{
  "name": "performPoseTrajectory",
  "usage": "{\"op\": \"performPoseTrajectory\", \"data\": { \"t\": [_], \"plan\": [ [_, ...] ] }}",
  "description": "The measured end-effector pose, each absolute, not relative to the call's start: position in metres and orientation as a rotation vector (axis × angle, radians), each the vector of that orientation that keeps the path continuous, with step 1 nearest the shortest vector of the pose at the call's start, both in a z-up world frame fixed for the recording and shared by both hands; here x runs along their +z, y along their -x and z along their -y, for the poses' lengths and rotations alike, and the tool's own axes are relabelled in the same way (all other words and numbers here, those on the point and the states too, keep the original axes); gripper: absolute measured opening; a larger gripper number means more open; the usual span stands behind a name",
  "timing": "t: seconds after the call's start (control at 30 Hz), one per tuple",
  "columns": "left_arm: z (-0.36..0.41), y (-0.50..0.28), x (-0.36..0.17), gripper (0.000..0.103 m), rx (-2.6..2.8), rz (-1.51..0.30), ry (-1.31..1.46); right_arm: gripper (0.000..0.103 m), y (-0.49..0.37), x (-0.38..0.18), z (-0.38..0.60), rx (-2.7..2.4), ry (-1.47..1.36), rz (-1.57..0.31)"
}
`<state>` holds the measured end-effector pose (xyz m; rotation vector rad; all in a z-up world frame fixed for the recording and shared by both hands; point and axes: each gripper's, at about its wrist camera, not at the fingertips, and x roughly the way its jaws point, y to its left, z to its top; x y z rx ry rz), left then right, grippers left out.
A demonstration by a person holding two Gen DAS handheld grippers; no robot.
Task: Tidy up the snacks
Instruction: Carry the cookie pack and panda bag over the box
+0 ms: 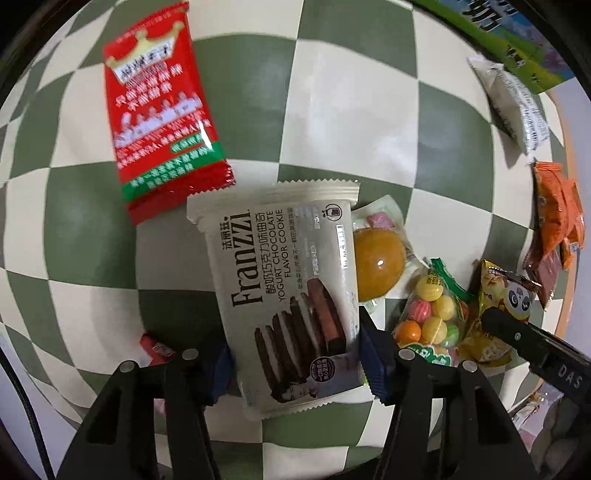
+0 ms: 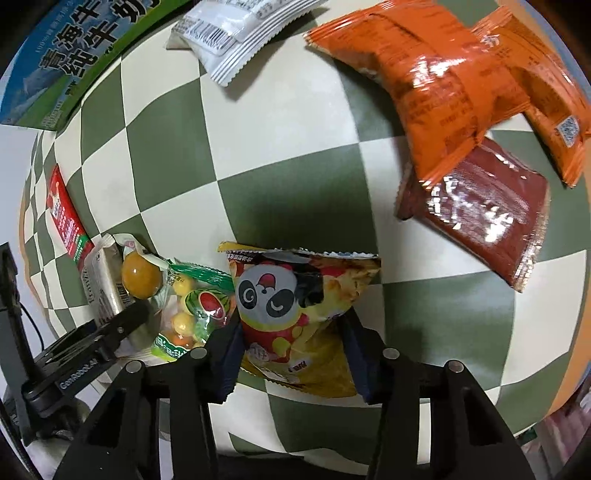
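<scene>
My left gripper point(image 1: 293, 354) is shut on a beige Franzzi cookie packet point(image 1: 284, 291) on the checkered cloth. A red sachet point(image 1: 159, 110) lies beyond it to the left. An orange jelly cup point(image 1: 378, 264) and a bag of coloured candy balls point(image 1: 430, 314) lie just right of it. My right gripper point(image 2: 288, 354) is shut on a yellow panda snack bag point(image 2: 295, 306). The candy bag point(image 2: 192, 310) and jelly cup point(image 2: 142, 275) sit to its left, with the other gripper's finger point(image 2: 125, 325) beside them.
Two orange packets point(image 2: 436, 85) overlap a dark red packet point(image 2: 480, 210) at the far right. White packets point(image 2: 236, 33) and a green milk carton box point(image 2: 74, 55) lie at the far edge. The green and cream checkered cloth point(image 2: 280, 184) covers the table.
</scene>
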<state>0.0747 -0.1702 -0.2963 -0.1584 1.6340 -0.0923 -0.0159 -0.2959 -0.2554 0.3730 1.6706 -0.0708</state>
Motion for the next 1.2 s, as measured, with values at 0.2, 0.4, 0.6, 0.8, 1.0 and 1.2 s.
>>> {"op": "performPoseTrajectory", "data": {
  "t": [0.2, 0.4, 0.6, 0.8, 1.0, 1.2],
  "plan": [
    [0.167, -0.055, -0.259, 0.054, -0.118, -1.582, 0.172, 0.050, 0.019, -0.232, 0.307, -0.043, -0.396, -1.639],
    [0.170, -0.050, -0.202, 0.054, -0.154, -1.491, 0.190, 0.049, 0.003, -0.179, 0.312, 0.037, -0.421, -1.541],
    [0.152, -0.112, -0.130, 0.054, -0.217, -1.363, 0.221, 0.049, -0.034, -0.112, 0.308, 0.117, -0.456, -1.395],
    [0.151, -0.200, -0.080, 0.054, -0.226, -1.236, 0.185, 0.049, -0.099, -0.055, 0.306, 0.141, -0.441, -1.247],
    [0.141, -0.285, -0.077, 0.054, -0.215, -1.244, 0.136, 0.049, -0.192, -0.029, 0.307, 0.095, -0.327, -1.163],
    [0.152, -0.344, -0.121, 0.054, -0.264, -1.414, 0.151, 0.049, -0.262, -0.059, 0.305, 0.067, -0.300, -1.226]
  ]
}}
